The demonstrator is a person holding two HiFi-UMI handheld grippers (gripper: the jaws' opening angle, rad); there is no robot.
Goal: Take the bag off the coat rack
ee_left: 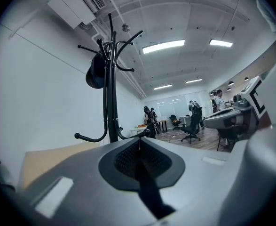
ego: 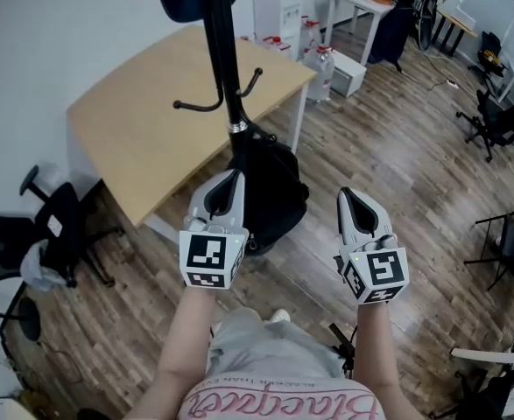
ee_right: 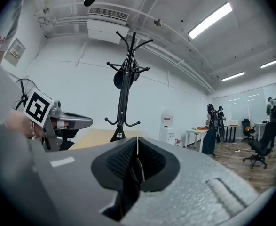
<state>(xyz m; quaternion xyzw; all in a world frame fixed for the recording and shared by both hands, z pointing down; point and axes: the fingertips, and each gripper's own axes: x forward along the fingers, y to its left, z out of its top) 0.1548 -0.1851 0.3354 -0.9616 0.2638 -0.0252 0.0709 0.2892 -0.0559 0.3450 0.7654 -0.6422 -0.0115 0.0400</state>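
Note:
A black coat rack (ego: 224, 59) stands by the table, its pole rising to the top of the head view. A black bag (ego: 272, 191) hangs low against the pole, below the lower hooks (ego: 200, 105). I cannot tell whether its base rests on the floor. A second dark rounded item (ee_left: 96, 72) hangs from a top hook. My left gripper (ego: 235, 176) is shut and empty, just left of the bag and short of it. To the bag's right, my right gripper (ego: 346, 193) is likewise shut with nothing in it. Both point level towards the rack (ee_right: 125, 86).
A light wooden table (ego: 143, 129) stands behind the rack. A black office chair (ego: 59, 226) is at the left; a water dispenser (ego: 278, 9) and white desks are at the back. More chairs (ego: 495, 121) stand at the right. People stand far off (ee_right: 212, 126).

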